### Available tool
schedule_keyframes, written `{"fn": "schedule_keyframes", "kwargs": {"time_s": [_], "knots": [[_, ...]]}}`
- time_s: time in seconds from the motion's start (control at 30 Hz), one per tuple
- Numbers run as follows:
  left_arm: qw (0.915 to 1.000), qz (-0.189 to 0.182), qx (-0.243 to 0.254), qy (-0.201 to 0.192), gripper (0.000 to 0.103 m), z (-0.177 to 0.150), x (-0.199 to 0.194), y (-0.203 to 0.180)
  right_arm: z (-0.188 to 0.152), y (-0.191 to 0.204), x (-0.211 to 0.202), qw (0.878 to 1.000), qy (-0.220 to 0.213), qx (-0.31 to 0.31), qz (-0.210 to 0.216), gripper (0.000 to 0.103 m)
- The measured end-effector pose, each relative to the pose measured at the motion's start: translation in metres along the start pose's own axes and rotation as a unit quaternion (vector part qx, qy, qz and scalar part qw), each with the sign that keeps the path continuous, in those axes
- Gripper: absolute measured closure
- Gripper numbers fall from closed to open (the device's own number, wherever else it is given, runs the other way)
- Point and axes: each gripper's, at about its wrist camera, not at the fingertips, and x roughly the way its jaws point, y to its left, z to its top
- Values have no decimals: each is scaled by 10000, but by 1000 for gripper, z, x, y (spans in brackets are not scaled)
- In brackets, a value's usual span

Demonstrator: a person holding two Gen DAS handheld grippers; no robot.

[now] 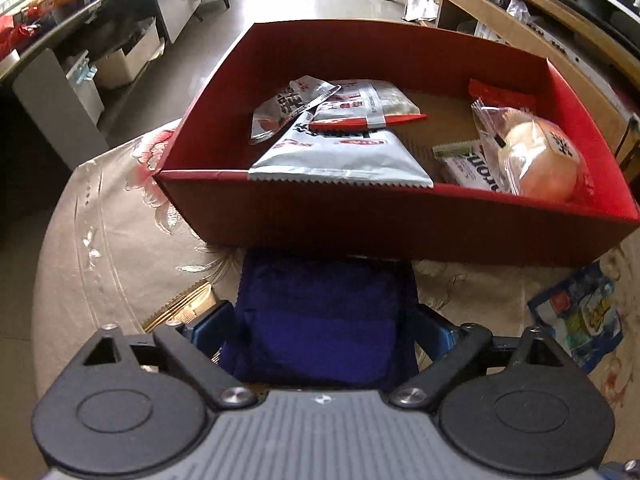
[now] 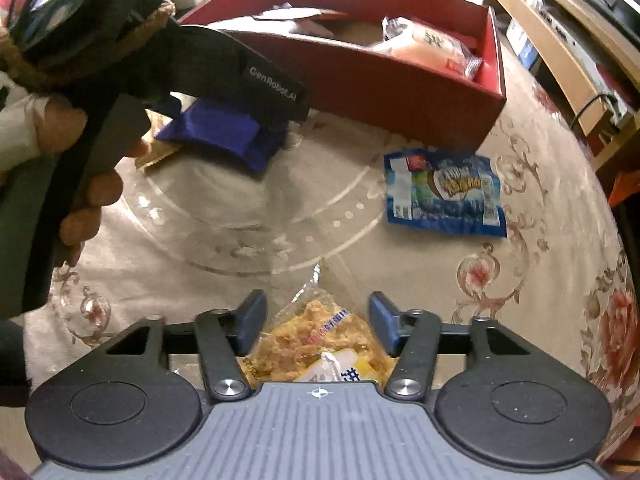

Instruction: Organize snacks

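A red cardboard box [image 1: 400,220] stands on the table and holds several silver packets [image 1: 340,156], a wrapped bun [image 1: 536,156] and a white bar [image 1: 468,168]. In front of the box lies a dark blue packet [image 1: 320,320]. My left gripper [image 1: 324,312] stands open, one finger at each side of it. In the right wrist view the same dark blue packet [image 2: 224,128] shows under that gripper. My right gripper [image 2: 318,312] is shut on a clear bag of golden crisps [image 2: 320,332] near the table's front.
A bright blue snack packet [image 2: 444,192] lies flat on the floral tablecloth [image 2: 540,280], right of the box front. A gold-edged packet [image 1: 188,304] pokes out beside the dark blue one. A glass turntable [image 2: 240,220] covers the table's middle. A person's hand [image 2: 88,188] grips the left handle.
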Motion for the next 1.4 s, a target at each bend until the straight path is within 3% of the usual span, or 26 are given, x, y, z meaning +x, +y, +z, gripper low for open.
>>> {"fn": "schedule_keyframes", "kwargs": {"time_s": [0.07, 0.13, 0.37, 0.5, 0.63, 0.77, 0.87, 0.97, 1.1, 1.4], "knots": [[10000, -79, 38, 8, 16, -4, -5, 0, -1, -3, 0, 10000, -9, 38, 1, 32], [9998, -193, 13, 29, 28, -8, -11, 1, -3, -7, -3, 9999, -39, 103, 15, 27], [9977, -550, -227, 325, 52, -35, -30, 20, -15, -14, -17, 9991, -164, 381, 99, 18], [9935, -859, -592, 463, 49, -44, -36, 37, -25, -17, -20, 9987, -129, 468, 141, 17], [9944, -864, -615, 36, 30, -30, -44, 41, -29, -13, -22, 9986, -119, 467, 237, 16], [9936, -1112, 187, -48, 24, -4, -36, 27, -27, -11, -21, 9987, -108, 422, 256, 16], [9889, -969, 1125, 11, 23, 3, -22, 10, -27, -15, -19, 9985, -81, 482, 248, 16], [9837, -847, 1582, 124, 21, 2, -6, 3, -27, -20, -17, 9979, -55, 580, 288, 16], [9795, -1011, 1734, 181, 17, 0, -7, 4, -25, -22, -15, 9975, -37, 621, 322, 16], [9745, -1517, 1500, 701, 15, -49, -39, 19, -25, -23, -19, 9974, -94, 620, 360, 16]]}}
